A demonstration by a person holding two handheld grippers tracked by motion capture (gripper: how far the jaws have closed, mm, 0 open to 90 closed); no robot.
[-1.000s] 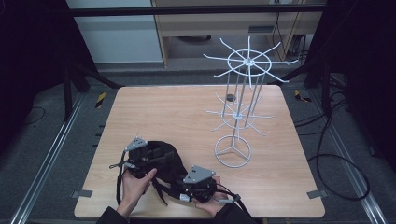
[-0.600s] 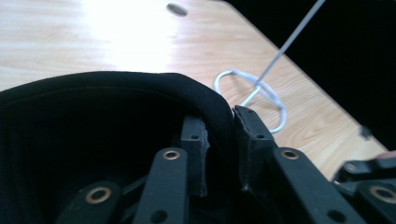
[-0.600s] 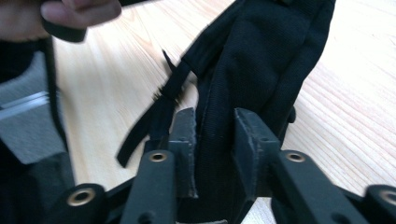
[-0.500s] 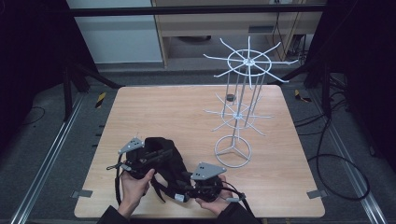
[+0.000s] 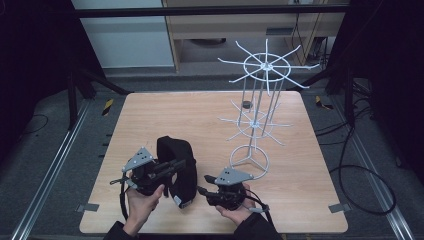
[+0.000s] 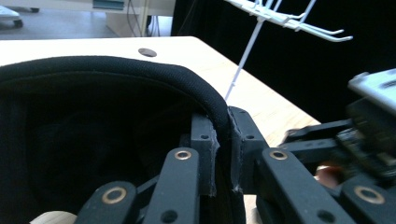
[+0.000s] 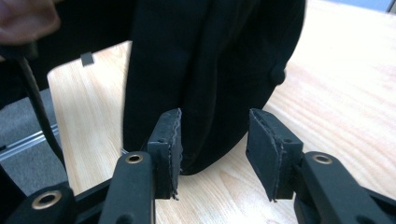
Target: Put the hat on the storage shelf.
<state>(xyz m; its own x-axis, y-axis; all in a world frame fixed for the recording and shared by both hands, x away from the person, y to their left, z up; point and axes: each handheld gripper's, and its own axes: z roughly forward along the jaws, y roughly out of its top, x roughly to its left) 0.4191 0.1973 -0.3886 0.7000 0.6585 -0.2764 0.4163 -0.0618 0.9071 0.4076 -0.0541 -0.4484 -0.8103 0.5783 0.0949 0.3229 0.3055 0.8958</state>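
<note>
Two tools working one black cap (image 5: 176, 167), which is sitting on the counter (image 5: 210, 115) just left of the white wire rack (image 5: 252, 125), near the front edge. Left tool (image 6: 223, 154) is pinching the cap's padded rim, pads pressed together w/ fabric sandwiched between them; its jaws have just been closing onto that edge. Right tool (image 7: 214, 154) is spread, pads either side of the cap's lower edge but not pressing; jaws have just been opening, fabric sitting between them w/o contact.

Handling, my read: light, soft cloth, crown is flopping and will be collapsing under any squeeze. Not fragile, not slippery, woven surface is giving decent friction. Stitched rim is the stiffest bit, so best hold is there, deep in the pads. Thin crown fabric will be bunching and slipping. Rack hooks look like a snag risk for loose cloth.
</note>
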